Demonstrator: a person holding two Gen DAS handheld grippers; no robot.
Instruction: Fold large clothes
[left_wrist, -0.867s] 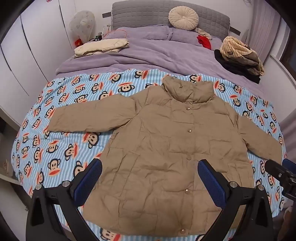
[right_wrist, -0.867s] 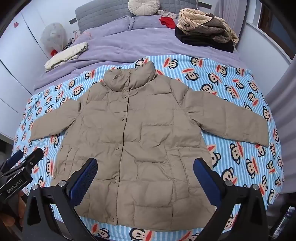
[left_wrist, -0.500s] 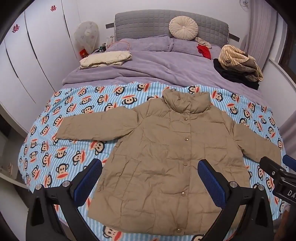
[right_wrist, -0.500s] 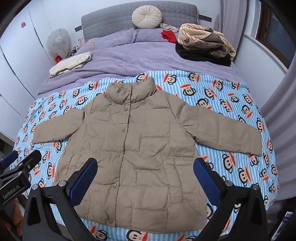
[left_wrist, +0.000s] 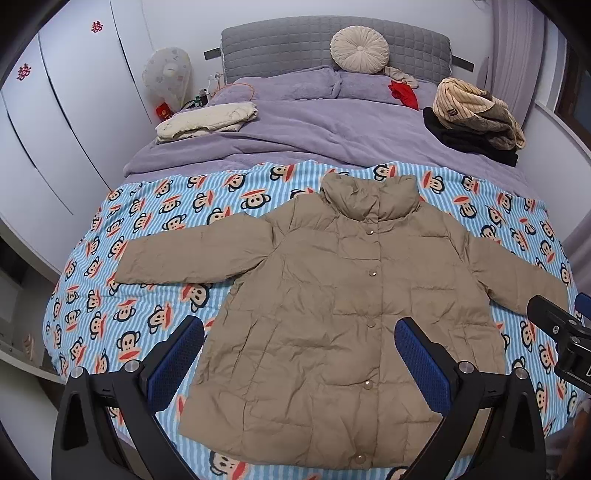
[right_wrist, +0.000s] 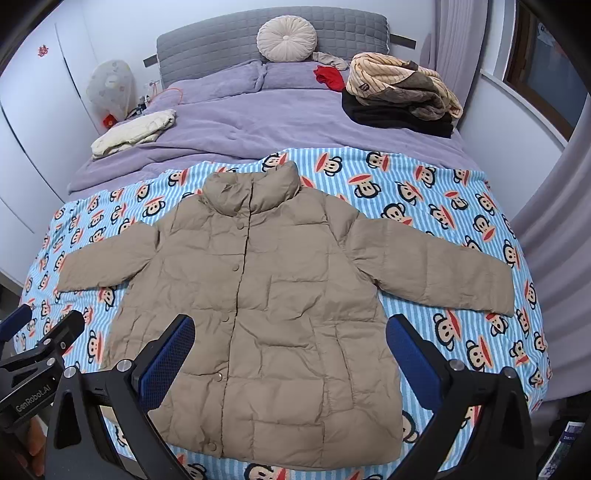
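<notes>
Jacket (left_wrist: 343, 314) — tan, quilted, seemingly snapped shut — lies flat, sleeves outspread.

place: we see a home bedroom | cues: bed (left_wrist: 332, 147) with grey padded headboard (left_wrist: 295, 40), purple pillows (left_wrist: 295, 86), white wardrobe doors (left_wrist: 55, 122) at frame left

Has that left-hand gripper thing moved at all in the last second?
Yes. The left gripper has drawn back from the bed: in its own view the grey headboard and tan jacket look farther off, and more wardrobe shows.

Matt, crinkled quilted cloth jacket (left_wrist: 343, 325) lies on a smooth printed cotton-like sheet (left_wrist: 155, 221).
</notes>
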